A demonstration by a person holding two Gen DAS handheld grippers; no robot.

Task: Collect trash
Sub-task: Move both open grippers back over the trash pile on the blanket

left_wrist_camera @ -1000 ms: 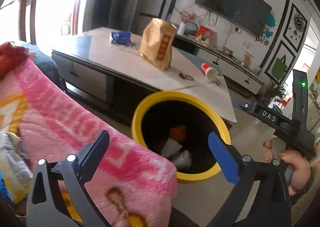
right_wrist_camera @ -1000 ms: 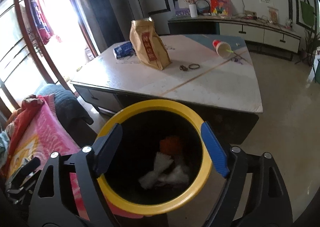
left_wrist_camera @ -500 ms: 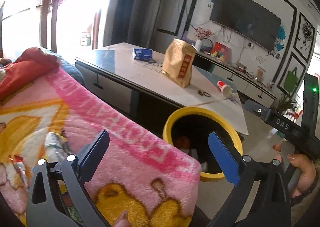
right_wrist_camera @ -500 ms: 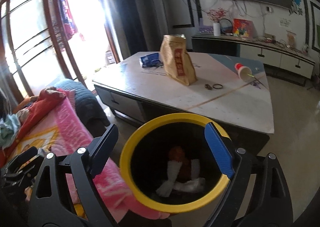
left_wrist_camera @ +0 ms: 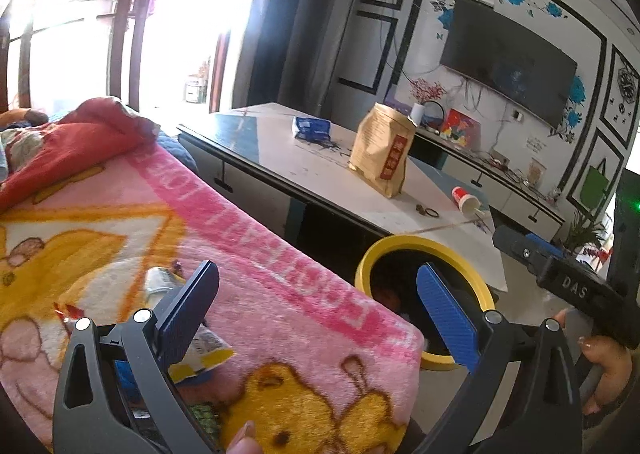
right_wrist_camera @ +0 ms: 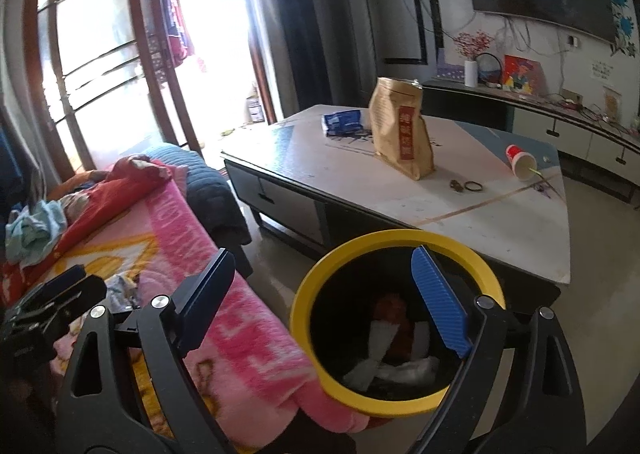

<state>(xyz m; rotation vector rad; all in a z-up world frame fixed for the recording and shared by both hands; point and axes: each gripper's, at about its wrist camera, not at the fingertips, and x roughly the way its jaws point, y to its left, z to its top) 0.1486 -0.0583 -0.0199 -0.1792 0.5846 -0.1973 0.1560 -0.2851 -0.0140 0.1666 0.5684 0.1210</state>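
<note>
here, right tongs (left_wrist_camera: pixel 568 286) marked "das"; brown bag (left_wrist_camera: pixel 381 151) label unreadable.

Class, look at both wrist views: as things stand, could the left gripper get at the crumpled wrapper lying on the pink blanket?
Probably yes. The left gripper is open and empty, and the wrapper lies on top of the pink blanket just beside its left finger, with nothing covering it. Part of the wrapper is hidden behind that finger.

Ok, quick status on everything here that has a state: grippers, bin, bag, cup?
left gripper: open, empty
right gripper: open, empty
yellow bin: upright, lidless, trash inside
brown paper bag: standing upright on table
red paper cup: tipped on its side
wrapper: lying crumpled on blanket
</note>
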